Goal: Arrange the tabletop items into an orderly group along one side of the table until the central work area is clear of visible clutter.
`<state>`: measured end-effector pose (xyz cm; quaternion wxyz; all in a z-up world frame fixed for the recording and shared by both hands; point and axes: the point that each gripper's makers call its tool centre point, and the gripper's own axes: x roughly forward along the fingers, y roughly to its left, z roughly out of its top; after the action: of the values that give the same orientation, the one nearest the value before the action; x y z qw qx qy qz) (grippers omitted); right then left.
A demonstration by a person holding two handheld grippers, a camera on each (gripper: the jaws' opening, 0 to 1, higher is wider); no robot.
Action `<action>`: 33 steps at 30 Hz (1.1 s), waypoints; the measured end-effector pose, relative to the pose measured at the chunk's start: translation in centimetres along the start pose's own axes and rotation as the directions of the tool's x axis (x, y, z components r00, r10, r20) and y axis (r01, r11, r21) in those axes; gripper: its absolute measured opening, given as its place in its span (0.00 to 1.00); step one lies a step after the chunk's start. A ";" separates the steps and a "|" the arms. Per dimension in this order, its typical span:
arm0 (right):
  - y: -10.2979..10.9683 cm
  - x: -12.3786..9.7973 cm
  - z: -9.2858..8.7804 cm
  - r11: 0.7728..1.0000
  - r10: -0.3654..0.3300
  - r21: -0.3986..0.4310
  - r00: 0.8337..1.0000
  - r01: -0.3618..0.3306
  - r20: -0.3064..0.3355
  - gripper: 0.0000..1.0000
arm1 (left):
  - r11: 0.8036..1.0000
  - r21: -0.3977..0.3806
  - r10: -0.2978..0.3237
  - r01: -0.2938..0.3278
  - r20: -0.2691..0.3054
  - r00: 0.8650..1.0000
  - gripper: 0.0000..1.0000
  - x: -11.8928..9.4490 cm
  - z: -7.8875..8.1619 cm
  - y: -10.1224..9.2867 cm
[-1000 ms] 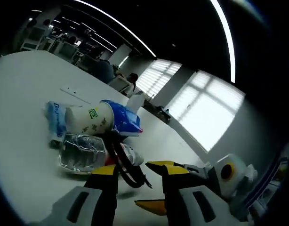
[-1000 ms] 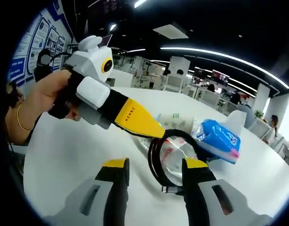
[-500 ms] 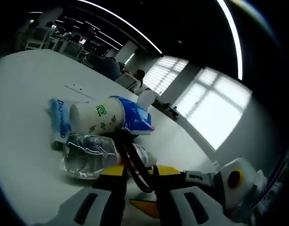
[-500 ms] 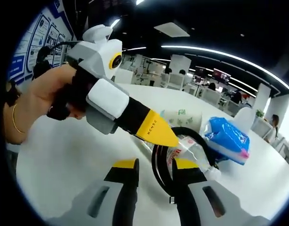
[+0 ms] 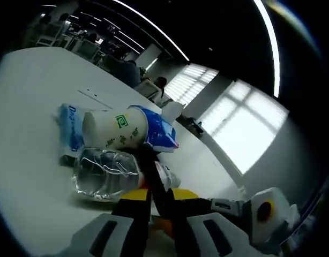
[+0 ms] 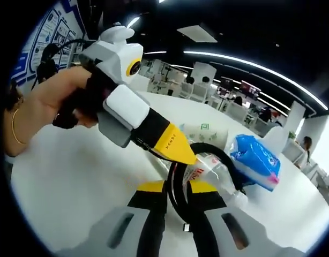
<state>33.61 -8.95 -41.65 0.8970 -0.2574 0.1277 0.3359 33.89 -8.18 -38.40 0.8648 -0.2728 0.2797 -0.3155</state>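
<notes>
A coiled black cable (image 5: 149, 167) rises between my left gripper's (image 5: 158, 196) yellow-tipped jaws, which are shut on it. In the right gripper view the same cable (image 6: 227, 165) loops up from my right gripper (image 6: 178, 188), also shut on it. The left gripper (image 6: 185, 156), held by a hand (image 6: 52, 101), reaches in from the left and pinches the loop's top. Just behind the cable lie a clear plastic bottle (image 5: 104, 172), a paper cup (image 5: 115, 129) on its side and a blue tissue pack (image 5: 160, 133).
A second blue packet (image 5: 69, 130) lies left of the cup. The white table (image 5: 30, 91) stretches bare to the left and front (image 6: 73, 176). Chairs, desks and seated people stand far behind, with bright windows beyond.
Both grippers have gone from open around the cable to shut on it. The left gripper has moved in closer over the right one's jaws.
</notes>
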 end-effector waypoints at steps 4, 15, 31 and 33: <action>-0.1 -0.1 0.2 1.000 0.007 -0.025 1.000 -0.007 0.012 0.08 | 0.999 0.033 0.007 -0.007 0.009 1.000 0.09 0.0 0.2 -0.1; 0.1 -0.6 0.6 0.999 0.017 -0.036 0.999 -0.016 0.034 0.07 | 0.999 0.053 -0.013 0.012 0.021 1.000 0.07 0.2 0.8 0.5; -0.5 -2.3 1.6 0.990 -0.075 -0.113 0.996 0.079 0.039 0.07 | 0.983 0.166 -0.087 0.076 0.065 0.994 0.07 0.7 2.1 -1.4; -0.7 -2.6 1.6 0.990 -0.084 -0.106 0.995 0.089 0.047 0.07 | 0.982 0.168 -0.105 0.091 0.073 0.992 0.07 0.9 2.3 -1.6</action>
<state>32.28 -9.87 -38.99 0.8981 -0.3036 0.0790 0.3084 35.38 -9.13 -36.05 0.8784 -0.2266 0.2036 -0.3682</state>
